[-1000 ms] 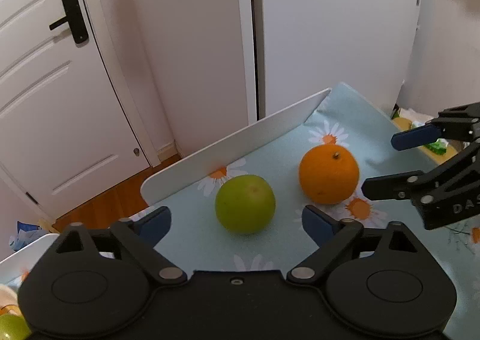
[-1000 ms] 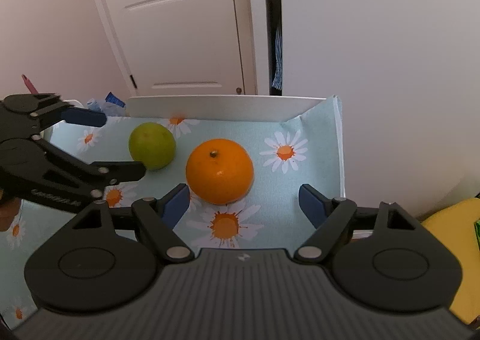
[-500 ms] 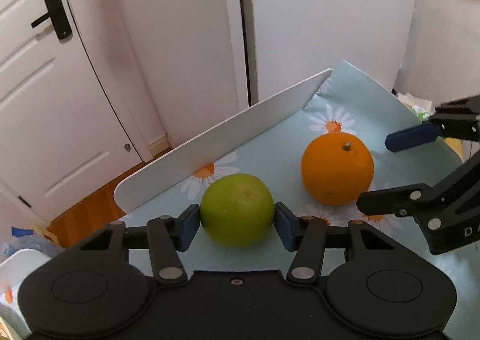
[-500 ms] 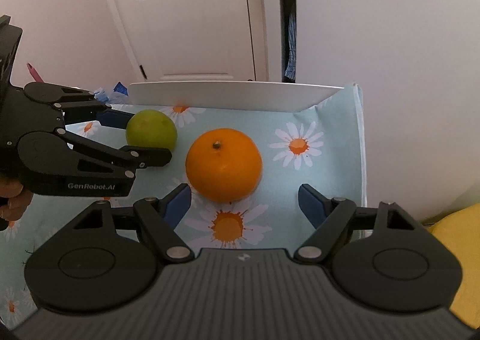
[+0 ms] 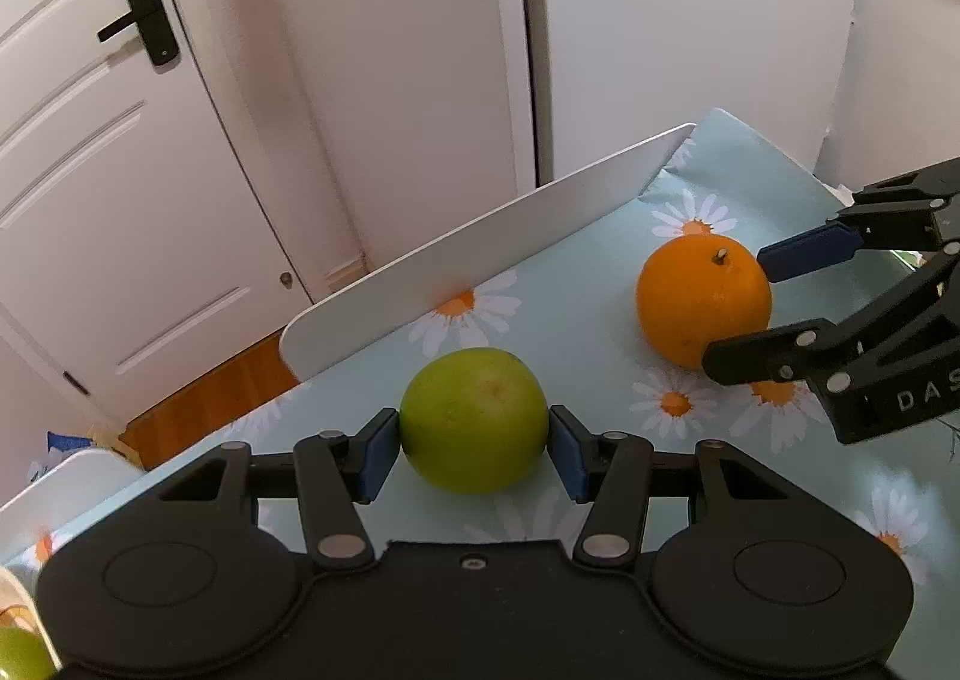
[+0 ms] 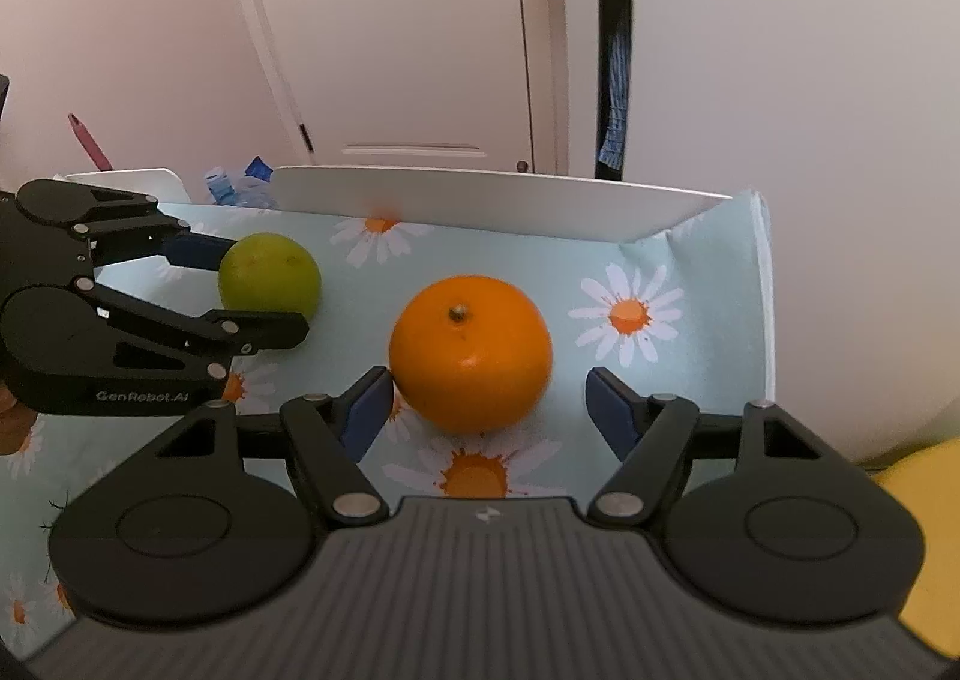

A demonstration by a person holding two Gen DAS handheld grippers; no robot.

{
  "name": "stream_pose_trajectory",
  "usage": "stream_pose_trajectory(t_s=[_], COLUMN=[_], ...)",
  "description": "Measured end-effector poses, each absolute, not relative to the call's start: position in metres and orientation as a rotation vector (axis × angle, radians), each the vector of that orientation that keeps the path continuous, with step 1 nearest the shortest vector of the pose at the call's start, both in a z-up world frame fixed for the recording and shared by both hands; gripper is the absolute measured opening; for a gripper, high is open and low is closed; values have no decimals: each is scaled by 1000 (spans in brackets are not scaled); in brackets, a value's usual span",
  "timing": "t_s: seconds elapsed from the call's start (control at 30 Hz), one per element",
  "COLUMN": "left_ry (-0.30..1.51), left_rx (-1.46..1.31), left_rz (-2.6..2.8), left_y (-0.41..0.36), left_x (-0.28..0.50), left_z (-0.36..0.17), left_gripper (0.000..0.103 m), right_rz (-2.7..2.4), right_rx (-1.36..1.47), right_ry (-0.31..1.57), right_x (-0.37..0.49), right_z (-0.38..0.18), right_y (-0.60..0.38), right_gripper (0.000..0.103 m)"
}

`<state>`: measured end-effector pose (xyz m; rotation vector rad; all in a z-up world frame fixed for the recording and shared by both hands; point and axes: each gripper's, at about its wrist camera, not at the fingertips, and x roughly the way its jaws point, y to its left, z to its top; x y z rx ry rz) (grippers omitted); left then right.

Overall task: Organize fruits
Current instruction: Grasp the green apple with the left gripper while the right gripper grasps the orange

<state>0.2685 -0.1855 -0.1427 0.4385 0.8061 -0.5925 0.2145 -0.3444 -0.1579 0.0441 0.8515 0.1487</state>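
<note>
A green round fruit (image 5: 474, 421) sits on the daisy-print tablecloth (image 5: 588, 320). My left gripper (image 5: 474, 455) is shut on it, a blue pad pressed to each side; it also shows in the right wrist view (image 6: 269, 278). An orange (image 6: 471, 353) rests on the cloth to its right, also seen in the left wrist view (image 5: 703, 299). My right gripper (image 6: 489, 410) is open around the orange, the left pad close to it and the right pad apart from it.
A white upright board (image 5: 480, 260) lines the far table edge. White doors and a wall stand behind. Another green fruit (image 5: 21, 656) shows at the lower left corner. A yellow object (image 6: 924, 506) lies at the right past the table edge.
My left gripper closed from wide open onto the green fruit. My right gripper moved forward, so the orange now lies between its open fingers.
</note>
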Motion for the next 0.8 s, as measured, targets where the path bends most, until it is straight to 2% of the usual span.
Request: stream_pose_trajectory(t_s=[0.3, 0.4, 0.8], left_ry=[808, 810, 788], left_rx=[425, 414, 312], left_rz=[-554, -537, -440], left_y=[-179, -176, -152], left_x=[263, 260, 236], left_z=[-142, -142, -116], left_gripper=[58, 58, 58], right_rz=[182, 188, 239], right_rx=[21, 14, -11], right_ry=[843, 841, 805], right_x=[223, 225, 217], right_z=[-161, -161, -136], right_y=[-338, -337, -321], right_gripper=[83, 77, 76])
